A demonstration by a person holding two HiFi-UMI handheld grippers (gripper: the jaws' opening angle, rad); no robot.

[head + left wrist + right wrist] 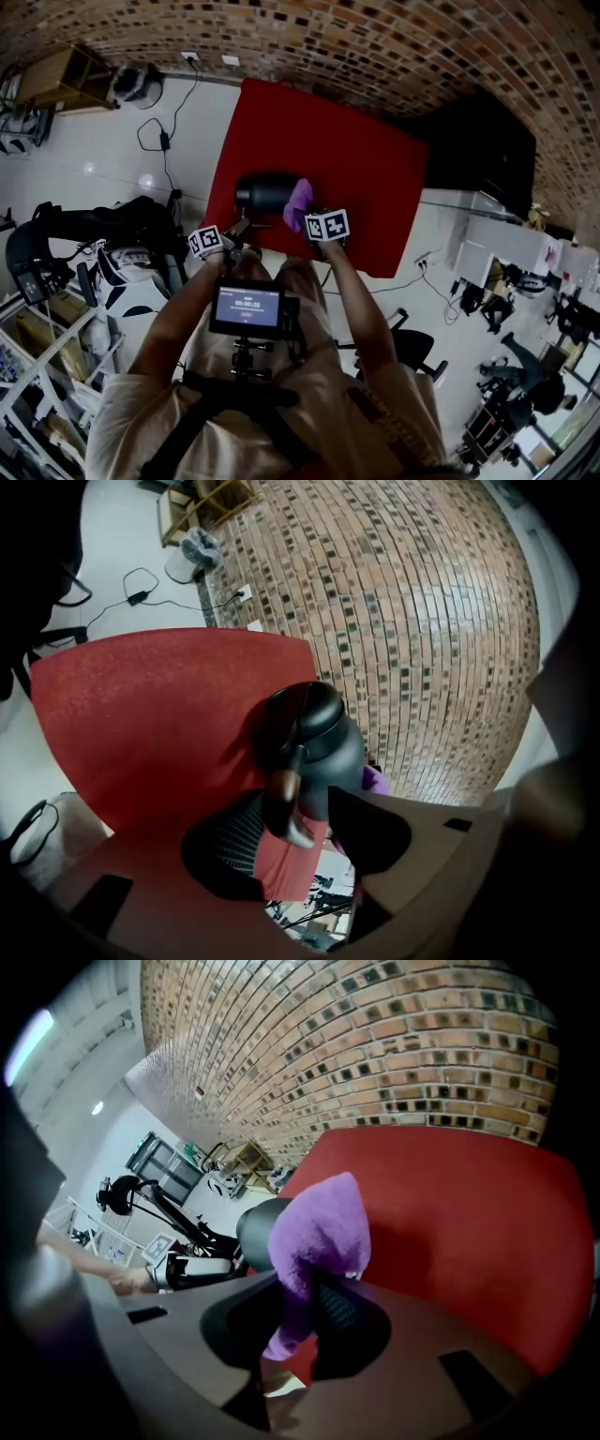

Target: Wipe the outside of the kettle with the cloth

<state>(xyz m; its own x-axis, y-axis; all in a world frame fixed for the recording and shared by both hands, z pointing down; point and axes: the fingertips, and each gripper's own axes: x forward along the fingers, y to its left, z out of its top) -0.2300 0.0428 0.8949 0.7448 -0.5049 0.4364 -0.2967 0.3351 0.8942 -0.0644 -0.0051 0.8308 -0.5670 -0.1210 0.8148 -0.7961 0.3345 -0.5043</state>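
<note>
We locate the kettle (265,192) on the red table (375,178), directly ahead of both grippers.

- **Left gripper (295,806):** released. The jaws stand wide apart, and the kettle's handle (284,794) lies in the gap with neither pad pressing on it. The handle runs roughly along the line the jaws point in.
- **Right gripper (300,1290):** clenched on the purple cloth (321,1227), which bunches upward beyond the fingertips.

The deciding relation is that the cloth sits just beside the kettle's right flank, seen from above. We judge that the right gripper is the one placed for the wiping stroke.

We find no brand or label on the kettle. The chest-mounted screen (247,307) shows digits too small to read.
</note>
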